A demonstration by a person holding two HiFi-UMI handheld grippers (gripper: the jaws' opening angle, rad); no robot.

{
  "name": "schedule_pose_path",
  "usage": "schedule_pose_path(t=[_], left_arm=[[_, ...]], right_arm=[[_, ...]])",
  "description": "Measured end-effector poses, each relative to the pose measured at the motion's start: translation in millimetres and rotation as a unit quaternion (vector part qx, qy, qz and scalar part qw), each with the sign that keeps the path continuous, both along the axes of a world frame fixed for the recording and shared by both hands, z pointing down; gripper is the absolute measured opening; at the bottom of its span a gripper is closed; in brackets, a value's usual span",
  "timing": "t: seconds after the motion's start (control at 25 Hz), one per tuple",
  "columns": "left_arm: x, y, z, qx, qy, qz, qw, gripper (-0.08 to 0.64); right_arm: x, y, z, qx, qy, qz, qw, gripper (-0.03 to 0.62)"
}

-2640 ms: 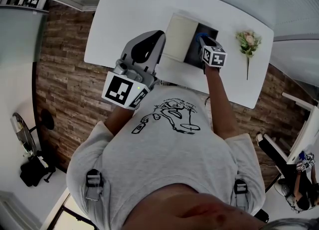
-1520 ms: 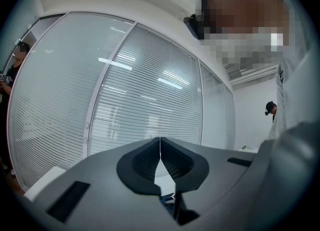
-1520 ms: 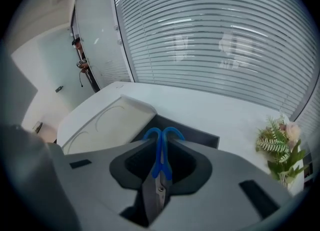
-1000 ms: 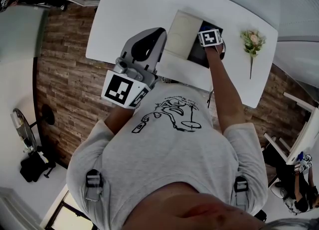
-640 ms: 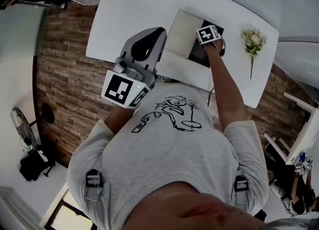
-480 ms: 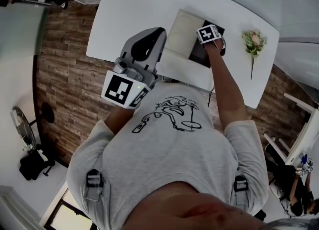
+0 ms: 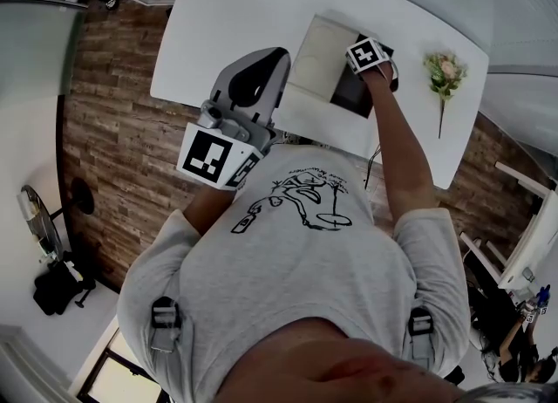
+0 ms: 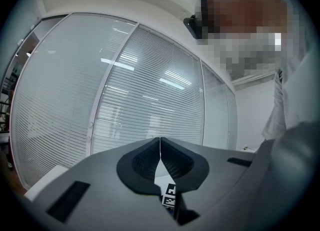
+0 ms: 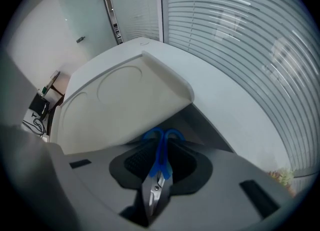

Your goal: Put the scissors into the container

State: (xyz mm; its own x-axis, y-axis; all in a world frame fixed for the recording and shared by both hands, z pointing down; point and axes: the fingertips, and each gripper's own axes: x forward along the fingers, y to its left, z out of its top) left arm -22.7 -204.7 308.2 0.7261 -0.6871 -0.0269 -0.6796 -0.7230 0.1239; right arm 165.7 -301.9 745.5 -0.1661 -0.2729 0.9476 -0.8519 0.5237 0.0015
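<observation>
**Scissors over the open container, release begun but not finished**

In the right hand-held gripper (image 9: 160, 149): the scissors (image 9: 160, 167), caught between the pads, blue loops pointing ahead, steel blades trailing back toward the camera; opening at this moment, yet no gap to be seen between pads and handle, so best read as a hold for now.

Just ahead of and below the tips: the dark inside of the container (image 9: 202, 125); to the left of the tips, its pale lid (image 9: 120, 100), swung up and open. From the head view, poised right over the dark box (image 7: 349, 96); impossible to say whether the loops touch its floor.

Done, judging from this: pick-up, carry, lining up over the opening. Left to do: finish the release so as to leave the scissors inside; draw clear of the box; possibly shut the lid, though not called for by the task.

Farther off, to the right on the white desk (image 7: 227, 17): a flower (image 7: 440, 70), well apart from the box.

Well back and to the left: the left hand-held gripper (image 8: 160, 147), pinched together on nothing, raised near the chest, aimed at window blinds (image 8: 140, 90); no part in this step.
</observation>
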Motion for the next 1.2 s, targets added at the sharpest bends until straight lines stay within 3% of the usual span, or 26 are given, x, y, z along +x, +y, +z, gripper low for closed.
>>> schedule_pose_path(t=[0.84, 1.2], left_arm=[[-5.3, 3.6, -1.1, -0.002, -0.003, -0.006, 1.0000, 0.020], [-7.3, 6.6, -5.1, 0.001, -0.002, -0.006, 1.0000, 0.020]], right_arm=[[-0.9, -1.6, 6.4, -0.011, 0.022, -0.057, 0.998, 0.101], [-3.8, -0.7, 0.3, -0.008, 0.012, -0.055, 0.998, 0.124]])
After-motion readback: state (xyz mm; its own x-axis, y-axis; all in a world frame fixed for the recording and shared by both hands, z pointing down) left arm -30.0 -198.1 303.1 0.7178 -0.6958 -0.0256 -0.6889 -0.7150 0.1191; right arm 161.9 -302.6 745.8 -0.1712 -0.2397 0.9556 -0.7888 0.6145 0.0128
